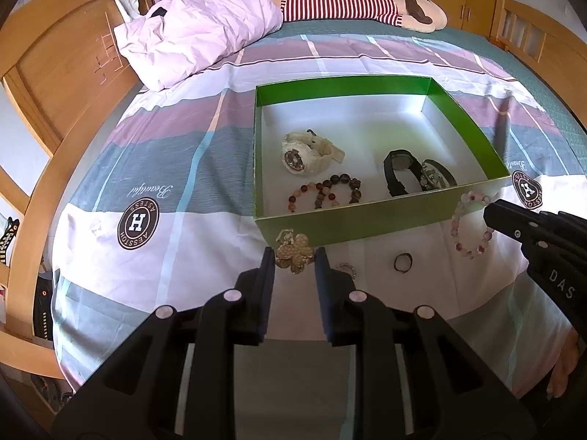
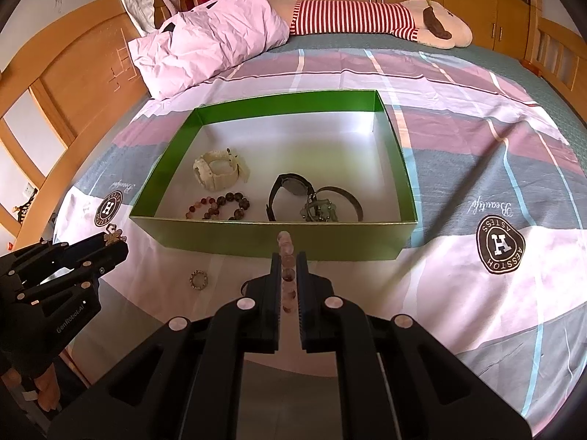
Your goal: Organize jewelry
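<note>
A green box [image 1: 348, 218] [image 2: 256, 236] lies on the bed. It holds a white watch [image 1: 308, 152] [image 2: 218, 170], a dark bead bracelet [image 1: 326, 190] [image 2: 220, 207], a black watch [image 1: 400, 172] [image 2: 290, 187] and a metal piece [image 1: 434, 176] [image 2: 319, 211]. My left gripper [image 1: 294, 256] [image 2: 110, 244] is shut on a gold flower brooch [image 1: 294, 251] [image 2: 114, 236] in front of the box. My right gripper [image 2: 288, 267] [image 1: 489, 207] is shut on a pink bead bracelet [image 2: 287, 271] [image 1: 471, 223], held on edge near the box's front wall.
A dark ring [image 1: 403, 262] and a sparkly ring [image 1: 346, 268] [image 2: 198, 279] lie on the sheet in front of the box. A pink pillow [image 1: 198, 25] [image 2: 209, 33] and a striped plush toy [image 1: 341, 3] [image 2: 352, 16] lie beyond. A wooden headboard [image 1: 55, 73] stands at the left.
</note>
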Action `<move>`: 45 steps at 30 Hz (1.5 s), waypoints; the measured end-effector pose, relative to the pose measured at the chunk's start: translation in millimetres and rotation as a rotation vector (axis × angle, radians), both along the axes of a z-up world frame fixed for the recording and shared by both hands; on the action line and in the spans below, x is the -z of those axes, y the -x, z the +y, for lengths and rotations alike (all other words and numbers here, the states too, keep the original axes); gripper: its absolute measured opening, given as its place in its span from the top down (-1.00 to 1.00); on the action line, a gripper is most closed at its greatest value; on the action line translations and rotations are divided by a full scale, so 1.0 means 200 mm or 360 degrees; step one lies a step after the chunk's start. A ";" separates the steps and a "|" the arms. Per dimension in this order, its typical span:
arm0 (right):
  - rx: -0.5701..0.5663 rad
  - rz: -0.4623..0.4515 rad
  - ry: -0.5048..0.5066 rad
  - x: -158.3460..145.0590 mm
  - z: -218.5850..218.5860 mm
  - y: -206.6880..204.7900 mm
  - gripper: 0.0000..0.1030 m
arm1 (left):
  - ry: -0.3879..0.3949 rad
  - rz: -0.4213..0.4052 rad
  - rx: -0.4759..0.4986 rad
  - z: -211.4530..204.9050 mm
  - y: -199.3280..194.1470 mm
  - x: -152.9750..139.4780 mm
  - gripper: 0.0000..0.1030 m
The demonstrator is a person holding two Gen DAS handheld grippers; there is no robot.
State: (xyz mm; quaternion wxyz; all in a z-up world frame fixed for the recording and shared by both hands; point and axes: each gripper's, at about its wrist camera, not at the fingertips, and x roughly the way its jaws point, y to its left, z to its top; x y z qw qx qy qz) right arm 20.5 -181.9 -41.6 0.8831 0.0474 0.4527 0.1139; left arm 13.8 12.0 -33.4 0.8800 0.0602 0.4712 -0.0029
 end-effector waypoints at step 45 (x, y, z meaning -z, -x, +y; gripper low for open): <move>0.0109 -0.0132 -0.0071 0.00 -0.05 -0.29 0.46 | 0.0162 0.0023 -0.0032 0.06 -0.47 0.05 0.29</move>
